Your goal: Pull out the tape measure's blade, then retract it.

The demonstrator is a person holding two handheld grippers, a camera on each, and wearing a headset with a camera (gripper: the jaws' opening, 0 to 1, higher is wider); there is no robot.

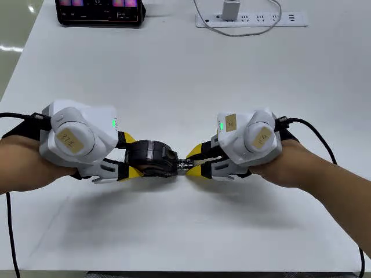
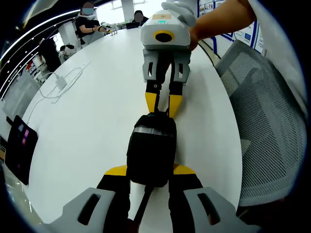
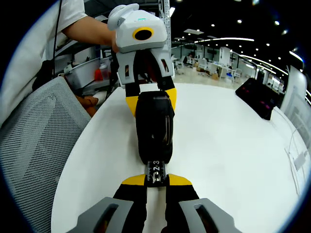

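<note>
A black tape measure lies just above the white table near its front edge. My left gripper is shut on its case, yellow-tipped fingers on both sides. My right gripper faces it from the right and is shut on the blade's end hook. A short piece of blade with printed numbers shows between the case and my right fingertips. The left gripper and the right gripper each appear in the other's view.
A black device with a lit screen sits at the table's far left. A white power strip with a plugged charger and cable lies at the far right. A grey mesh chair stands off the table's edge. People sit at the far end.
</note>
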